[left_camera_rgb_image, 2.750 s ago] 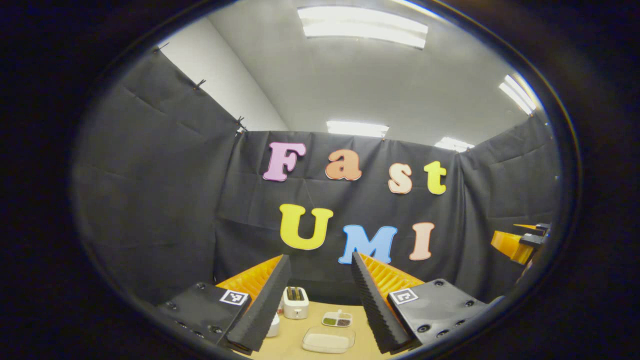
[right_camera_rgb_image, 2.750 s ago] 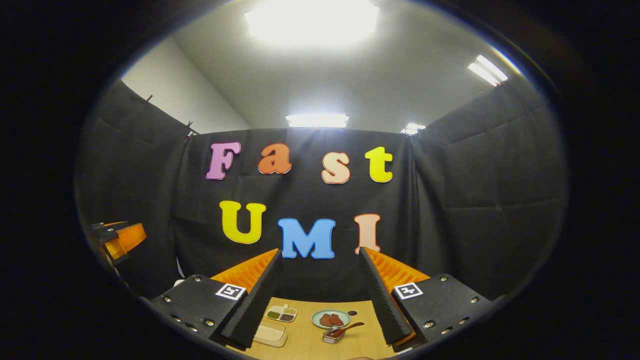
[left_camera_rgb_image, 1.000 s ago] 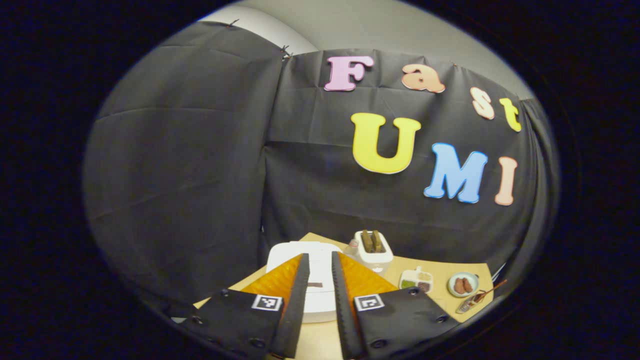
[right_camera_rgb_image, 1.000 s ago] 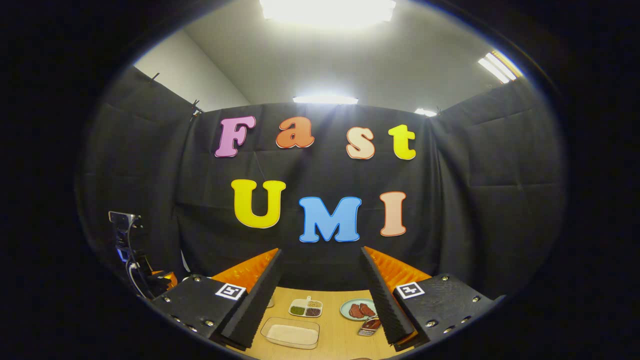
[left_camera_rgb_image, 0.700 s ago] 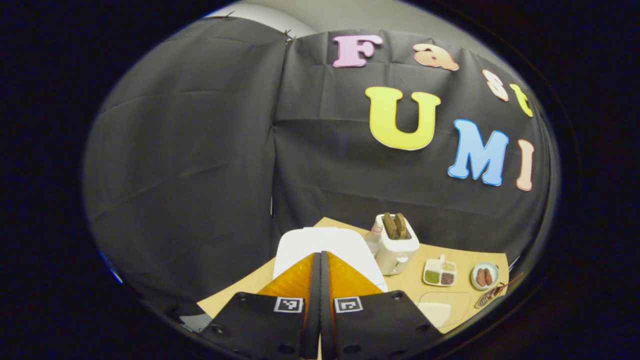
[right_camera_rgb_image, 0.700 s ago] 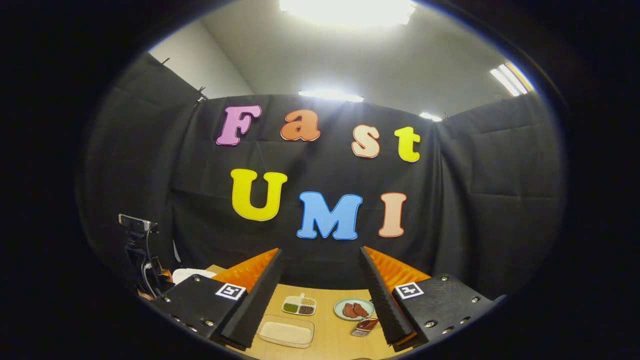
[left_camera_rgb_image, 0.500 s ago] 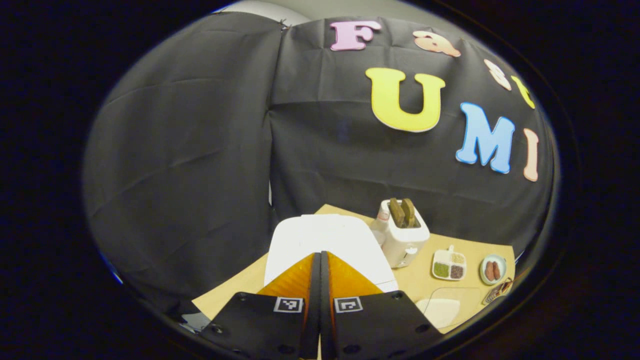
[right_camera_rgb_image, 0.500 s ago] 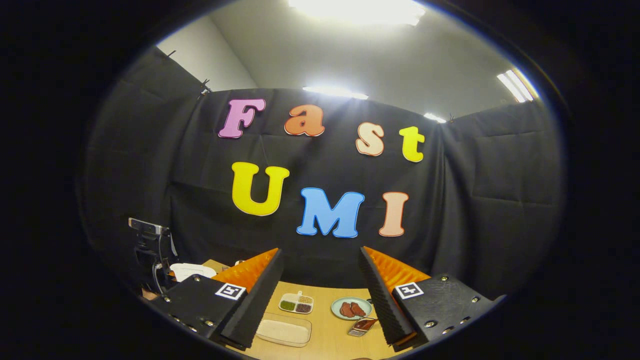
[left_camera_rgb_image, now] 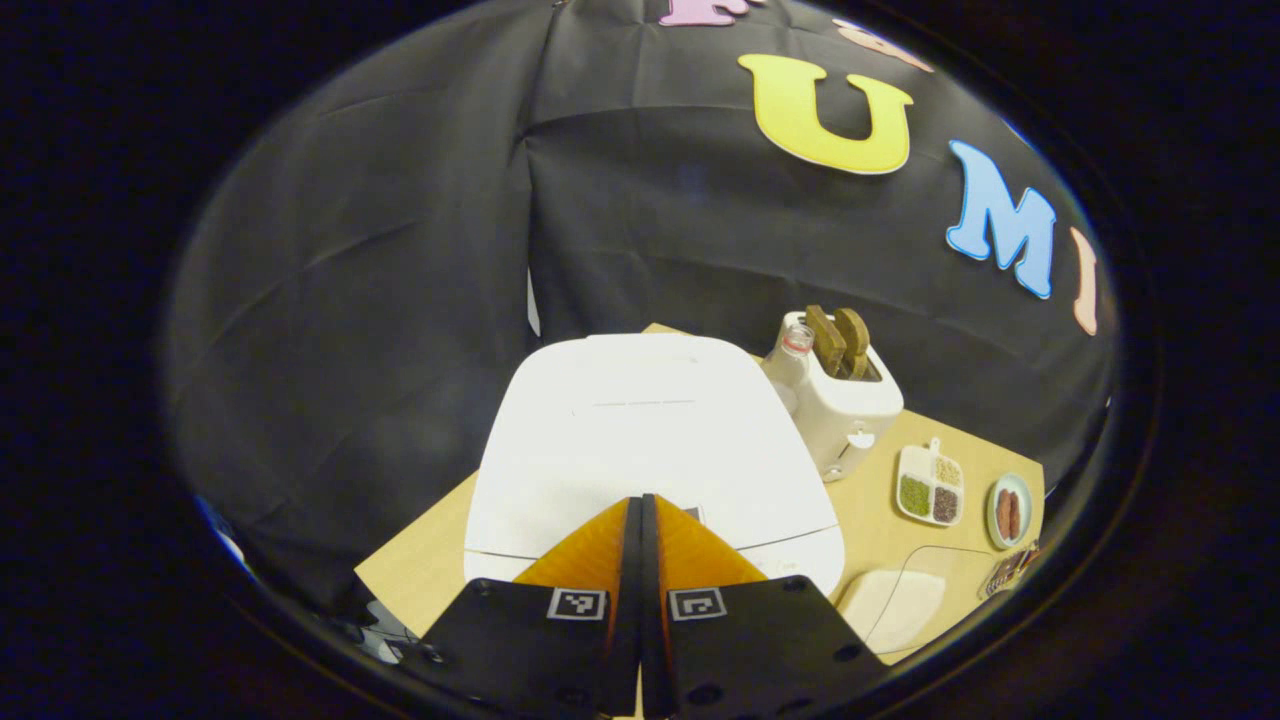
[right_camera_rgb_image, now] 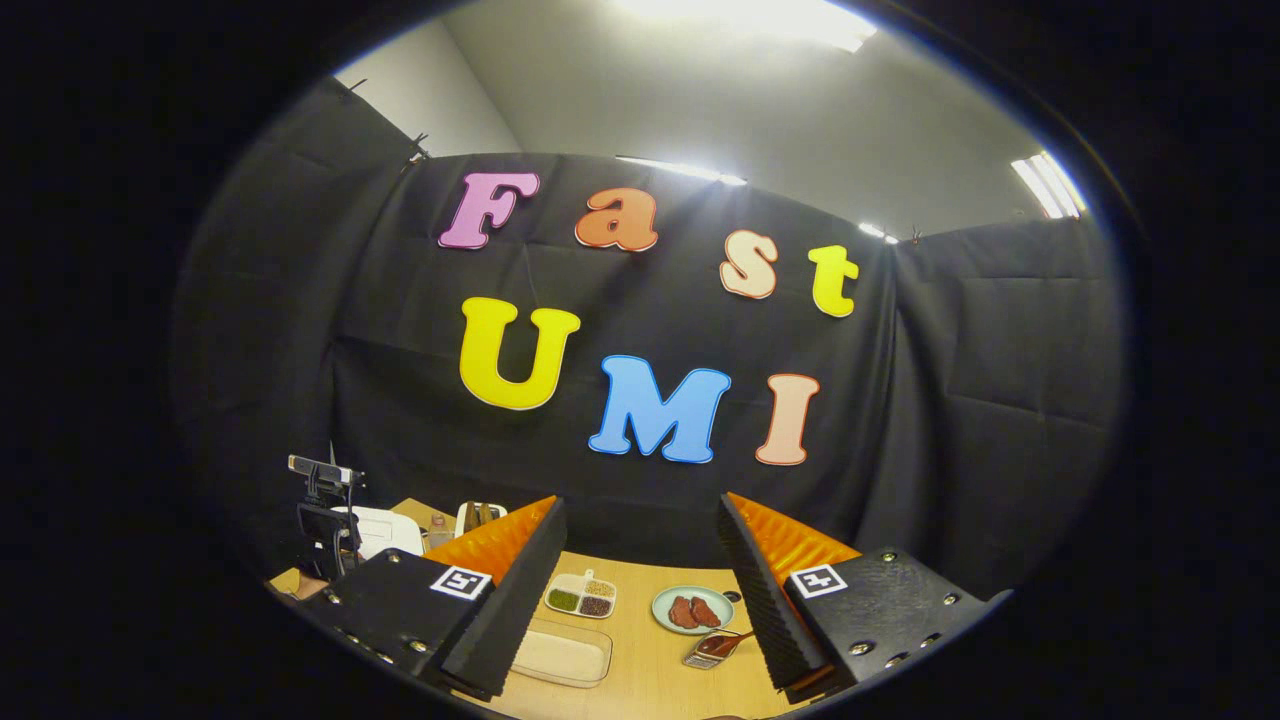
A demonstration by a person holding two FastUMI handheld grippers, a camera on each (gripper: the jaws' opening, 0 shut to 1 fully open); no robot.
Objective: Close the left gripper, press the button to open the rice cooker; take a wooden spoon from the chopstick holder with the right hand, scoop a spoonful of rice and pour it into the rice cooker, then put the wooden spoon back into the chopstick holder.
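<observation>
The white rice cooker [left_camera_rgb_image: 640, 430] stands with its lid down at the near left of the table. My left gripper [left_camera_rgb_image: 641, 500] is shut with nothing in it, its tips over the front middle of the lid; I cannot tell whether they touch. A clear tub of rice [left_camera_rgb_image: 895, 610] lies right of the cooker. My right gripper [right_camera_rgb_image: 640, 505] hangs open above the table's near edge. Below it are the rice tub [right_camera_rgb_image: 560, 650] and a small metal chopstick holder [right_camera_rgb_image: 708, 652] with a wooden spoon [right_camera_rgb_image: 733, 637] sticking out. The rice cooker [right_camera_rgb_image: 385, 528] sits far left.
A white toaster [left_camera_rgb_image: 840, 400] with two slices stands just right of the cooker, a small bottle [left_camera_rgb_image: 790, 350] beside it. A divided dish of grains [right_camera_rgb_image: 580, 596] and a plate of sausages [right_camera_rgb_image: 692, 608] sit mid-table. Black cloth walls close the back and sides.
My left gripper shut, swung left and dropped towards the rice cooker, which now looms large beneath its tips. The right gripper stayed open and tilted slightly down.
</observation>
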